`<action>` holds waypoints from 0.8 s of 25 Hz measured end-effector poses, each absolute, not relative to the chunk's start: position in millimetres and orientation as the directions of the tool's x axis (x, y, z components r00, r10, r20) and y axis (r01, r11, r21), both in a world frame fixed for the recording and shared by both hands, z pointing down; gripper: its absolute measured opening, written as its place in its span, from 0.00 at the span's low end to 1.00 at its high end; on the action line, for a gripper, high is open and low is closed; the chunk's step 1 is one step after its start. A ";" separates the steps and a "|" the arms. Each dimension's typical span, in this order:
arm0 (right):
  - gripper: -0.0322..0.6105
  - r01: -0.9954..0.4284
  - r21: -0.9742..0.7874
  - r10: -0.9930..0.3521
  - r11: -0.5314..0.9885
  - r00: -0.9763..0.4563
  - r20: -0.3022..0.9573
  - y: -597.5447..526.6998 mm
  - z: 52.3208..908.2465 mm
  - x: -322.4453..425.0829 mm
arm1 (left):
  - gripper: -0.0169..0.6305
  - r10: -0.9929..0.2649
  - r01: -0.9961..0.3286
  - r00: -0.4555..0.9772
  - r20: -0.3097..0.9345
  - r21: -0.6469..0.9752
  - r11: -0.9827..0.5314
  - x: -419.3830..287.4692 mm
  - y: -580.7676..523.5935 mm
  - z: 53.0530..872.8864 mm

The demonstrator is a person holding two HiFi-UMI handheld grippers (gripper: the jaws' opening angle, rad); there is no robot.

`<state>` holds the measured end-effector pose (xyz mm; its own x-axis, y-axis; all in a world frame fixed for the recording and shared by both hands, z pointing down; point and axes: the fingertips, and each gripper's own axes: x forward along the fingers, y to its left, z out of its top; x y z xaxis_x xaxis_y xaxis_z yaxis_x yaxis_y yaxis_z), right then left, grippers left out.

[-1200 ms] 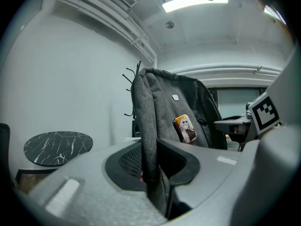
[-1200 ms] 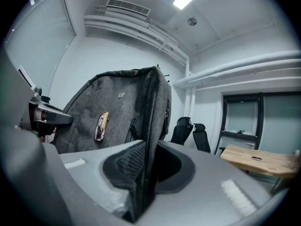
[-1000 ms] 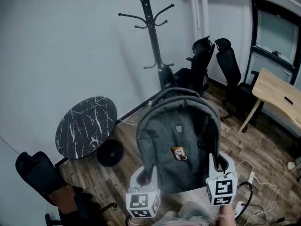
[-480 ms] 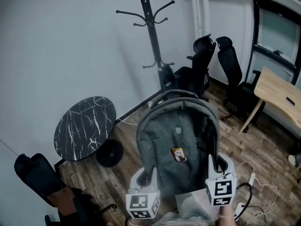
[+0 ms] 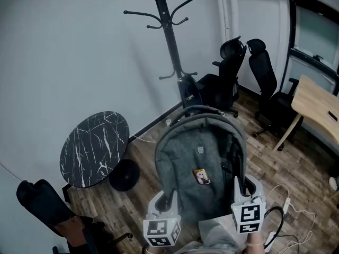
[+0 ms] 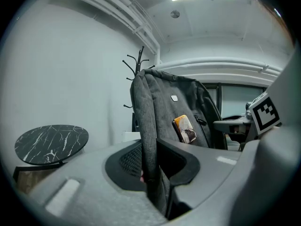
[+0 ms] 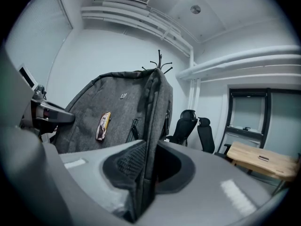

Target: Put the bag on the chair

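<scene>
Right now I am in the carrying step, as I judge it: the grey bag point(image 5: 201, 168) hangs upright in the air in front of the coat stand point(image 5: 168, 30), nearer to me than its base, and it rests on no seat yet. My left gripper point(image 5: 167, 199) has the bag's left side edge and my right gripper point(image 5: 244, 187) has the right side edge, so the bag is stretched between the two with its front panel and small picture tag point(image 5: 201, 177) facing up at me. In the left gripper view the jaws stand only narrowly apart, with a fold of grey fabric clamped between the ribbed pads; the right gripper view shows the same, a thick seam of the bag pinched between jaws that are nearly together. Neither gripper touches anything else. Two black office chairs point(image 5: 229, 70) stand just to the right of the coat stand, against the wall, and another dark chair point(image 5: 39, 202) sits well to the left of it, near my side; I cannot tell which one is meant. My next move, I think, calls for bringing both grippers together over a seat, keeping the bag level so it does not swing, lowering its base onto the cushion, and only then spreading both jaws.
</scene>
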<state>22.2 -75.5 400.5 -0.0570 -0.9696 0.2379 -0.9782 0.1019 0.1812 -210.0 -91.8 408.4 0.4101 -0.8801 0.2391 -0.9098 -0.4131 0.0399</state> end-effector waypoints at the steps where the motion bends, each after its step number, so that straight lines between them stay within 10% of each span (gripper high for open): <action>1: 0.13 -0.978 0.181 -0.968 0.104 -0.058 0.242 -81.0 402.6 23.6 | 0.14 -0.879 -0.910 0.409 0.243 0.040 -0.412 -208.7 -97.3 411.2; 20: 0.13 -0.970 0.194 -0.943 0.149 -0.081 0.321 -170.7 441.7 37.5 | 0.14 -0.854 -0.910 0.405 0.327 0.058 -0.410 -190.9 -191.4 451.7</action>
